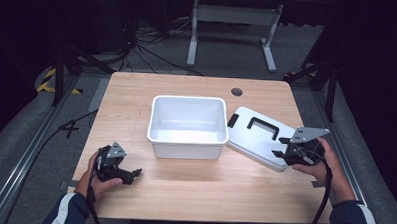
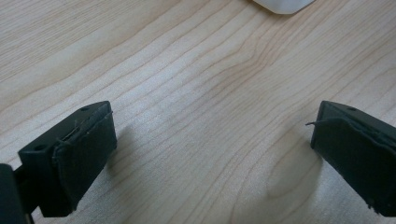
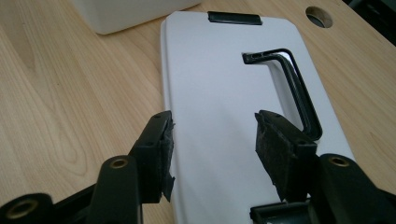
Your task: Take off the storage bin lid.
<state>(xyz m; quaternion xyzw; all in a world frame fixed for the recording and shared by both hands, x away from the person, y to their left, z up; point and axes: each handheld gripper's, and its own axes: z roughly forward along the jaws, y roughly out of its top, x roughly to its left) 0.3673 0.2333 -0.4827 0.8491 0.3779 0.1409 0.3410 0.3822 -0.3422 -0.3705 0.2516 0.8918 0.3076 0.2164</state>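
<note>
The lid [image 3: 224, 121] lies flat on the bench [image 1: 194, 187], its near edge under the right gripper [image 3: 212, 154]'s half-open, empty fingers. It looks light, stiff and slick; the black handle [image 3: 294, 88] just ahead offers the surest hold. The left gripper [image 2: 210, 154] gapes wide, empty.

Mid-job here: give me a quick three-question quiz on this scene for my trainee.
1. True or false: the white lid sits on top of the white bin.
2. Which gripper is at the lid? A) left gripper B) right gripper
3. What lies between the left gripper's jaws in the left gripper view?

Key:
1. False: the lid lies flat on the table, beside the bin on its right; the bin is open and empty.
2. B: its jaws are open over the lid's near end, not clamping the black handle.
3. Only bare tabletop; the jaws stand wide open.
</note>
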